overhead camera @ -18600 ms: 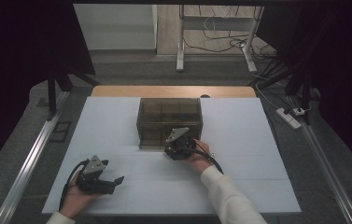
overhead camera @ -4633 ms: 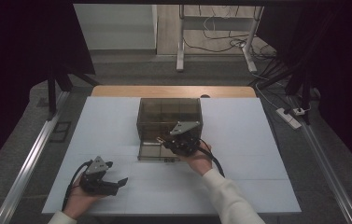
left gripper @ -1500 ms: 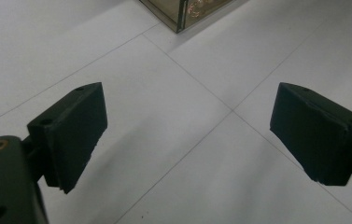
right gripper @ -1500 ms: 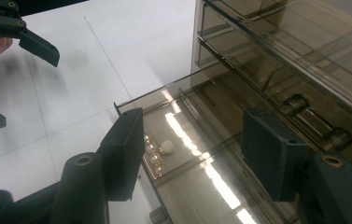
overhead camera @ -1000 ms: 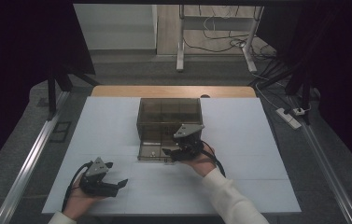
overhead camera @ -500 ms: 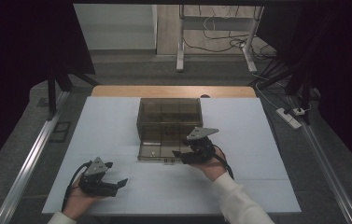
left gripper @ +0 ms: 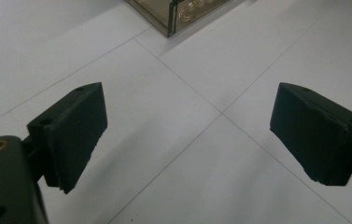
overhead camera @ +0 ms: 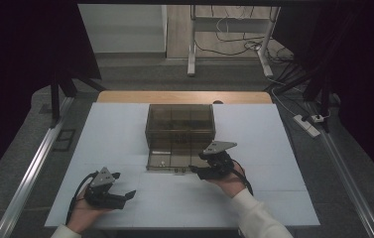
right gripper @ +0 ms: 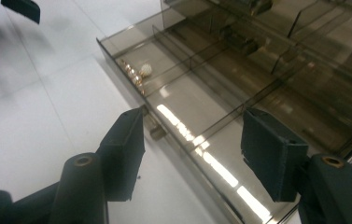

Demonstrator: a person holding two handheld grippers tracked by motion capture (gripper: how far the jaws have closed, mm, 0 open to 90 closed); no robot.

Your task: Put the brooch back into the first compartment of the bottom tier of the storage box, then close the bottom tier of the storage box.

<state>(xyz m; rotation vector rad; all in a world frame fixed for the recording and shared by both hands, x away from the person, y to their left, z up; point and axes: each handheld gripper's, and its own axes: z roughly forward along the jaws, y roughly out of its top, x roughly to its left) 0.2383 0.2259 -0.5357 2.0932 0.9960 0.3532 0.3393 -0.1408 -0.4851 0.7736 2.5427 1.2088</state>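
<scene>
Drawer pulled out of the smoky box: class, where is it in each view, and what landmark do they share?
High view: drawer at centre.
Left gripper view: its corner, top edge.
Right gripper view: across the middle.
Shared landmark: white bead in its end compartment.

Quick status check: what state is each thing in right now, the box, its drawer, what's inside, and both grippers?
Smoked plastic box: upright on the table, lid shut.
Bottom drawer: pulled out, open.
Pearl earring: lying in the drawer's end compartment.
Right gripper: open, jaws straddling the drawer's front edge near its small knob, gripping nothing.
Left gripper: open, empty, over bare table.
</scene>
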